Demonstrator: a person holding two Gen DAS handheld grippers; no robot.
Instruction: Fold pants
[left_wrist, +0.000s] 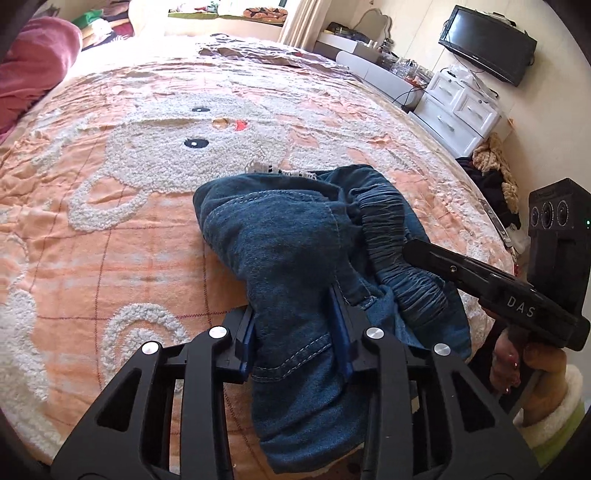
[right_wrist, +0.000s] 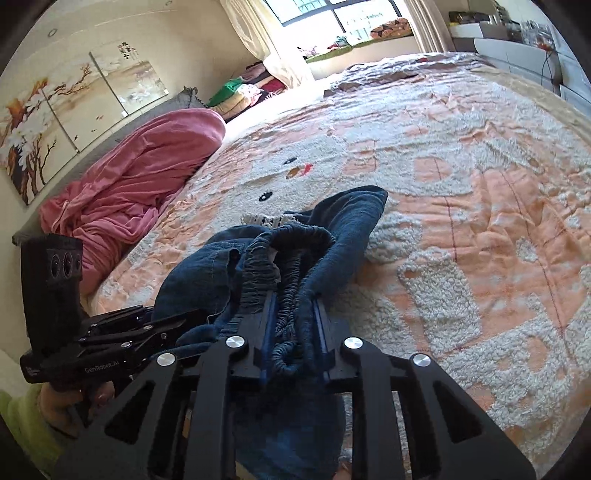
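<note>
From the left wrist camera, we see the blue denim pants (left_wrist: 295, 251) bunched on an orange-and-white tufted bedspread (left_wrist: 110, 206), lying from the centre of the frame down toward 6 o'clock. Our left gripper (left_wrist: 295, 332) is clamped on a thick fold of denim, its blue pads pressing the cloth from both sides. At 3 to 4 o'clock our right gripper (left_wrist: 413, 249) reaches into the gathered waistband (left_wrist: 402, 273), a hand (left_wrist: 532, 373) on its handle. From the right wrist camera, we see the pants (right_wrist: 332, 229) heaped at the centre. Our right gripper (right_wrist: 295, 325) pinches the elastic waistband (right_wrist: 284, 317) between nearly closed fingers. At 8 o'clock our left gripper (right_wrist: 162, 321) bites the denim, while a pink blanket (right_wrist: 140, 177) lies at 10 o'clock.
</note>
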